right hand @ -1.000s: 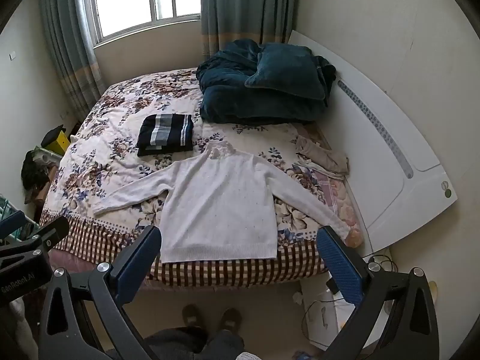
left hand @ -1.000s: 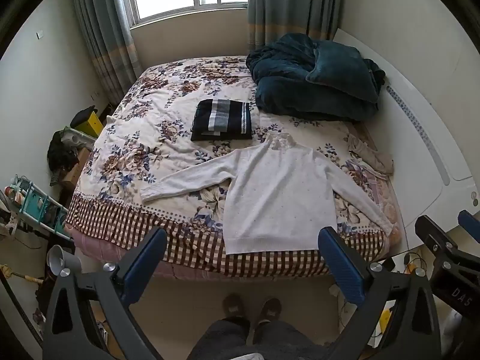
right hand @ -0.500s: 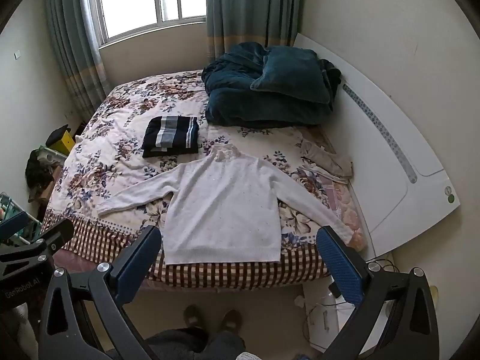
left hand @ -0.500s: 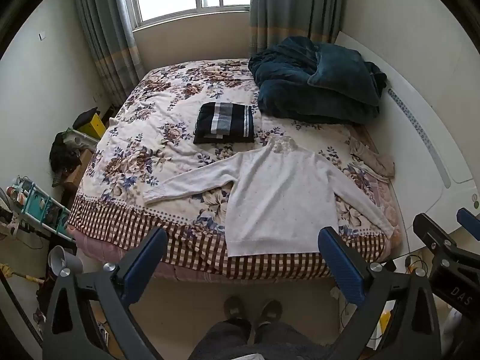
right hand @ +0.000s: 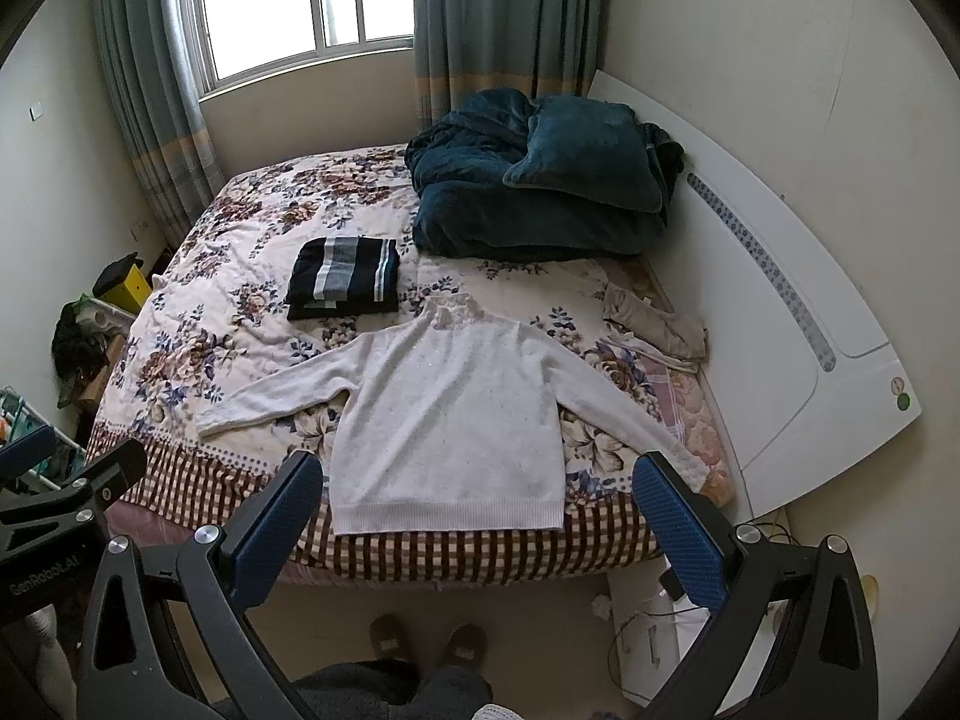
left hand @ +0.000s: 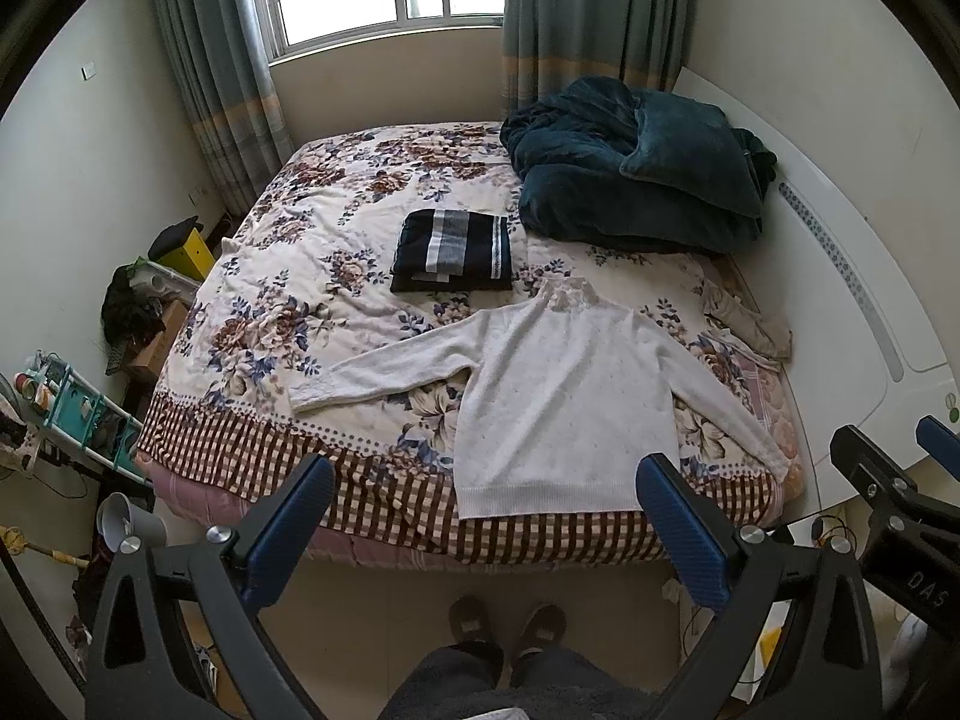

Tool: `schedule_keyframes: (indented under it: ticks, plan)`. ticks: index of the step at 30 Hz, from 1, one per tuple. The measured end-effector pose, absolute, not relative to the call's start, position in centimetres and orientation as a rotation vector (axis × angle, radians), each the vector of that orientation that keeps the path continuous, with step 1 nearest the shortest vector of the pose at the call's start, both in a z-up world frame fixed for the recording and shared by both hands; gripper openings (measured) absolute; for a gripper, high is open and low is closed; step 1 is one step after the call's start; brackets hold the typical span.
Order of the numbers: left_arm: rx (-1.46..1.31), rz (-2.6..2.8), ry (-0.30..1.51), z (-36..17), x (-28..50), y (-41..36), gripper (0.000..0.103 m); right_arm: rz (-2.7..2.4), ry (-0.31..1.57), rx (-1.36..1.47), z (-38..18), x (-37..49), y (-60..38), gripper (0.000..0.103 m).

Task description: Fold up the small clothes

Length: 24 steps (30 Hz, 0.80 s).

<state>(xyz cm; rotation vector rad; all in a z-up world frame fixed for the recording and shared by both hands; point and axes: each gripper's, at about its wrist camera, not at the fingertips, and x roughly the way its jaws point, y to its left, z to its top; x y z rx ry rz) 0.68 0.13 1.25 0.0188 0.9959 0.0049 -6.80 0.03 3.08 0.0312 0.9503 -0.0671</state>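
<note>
A white long-sleeved sweater (left hand: 564,396) lies flat, sleeves spread, at the near edge of the floral bed (left hand: 336,252); it also shows in the right wrist view (right hand: 450,414). A folded dark striped garment (left hand: 453,251) lies behind it, also in the right wrist view (right hand: 345,277). My left gripper (left hand: 483,516) is open and empty, held above the floor in front of the bed. My right gripper (right hand: 474,510) is open and empty too, beside the left one.
A dark teal blanket pile (left hand: 636,180) sits at the bed's far right. A beige garment (left hand: 747,324) lies at the right edge by the white headboard (left hand: 852,300). Cluttered shelf and boxes (left hand: 78,408) stand left. The person's feet (left hand: 507,624) are on the floor.
Both grippers have tilted or risen slightly, so the bed sits a little lower in view. Nothing on the bed has moved.
</note>
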Motion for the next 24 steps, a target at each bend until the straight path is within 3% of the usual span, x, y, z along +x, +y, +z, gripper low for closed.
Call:
schedule_keyframes:
  ticks: [24]
  plan:
    - [0.019, 0.006, 0.987, 1.72, 1.08, 0.43, 0.103, -0.063, 0.943, 0.030, 3.60, -6.17, 0.25, 0.103]
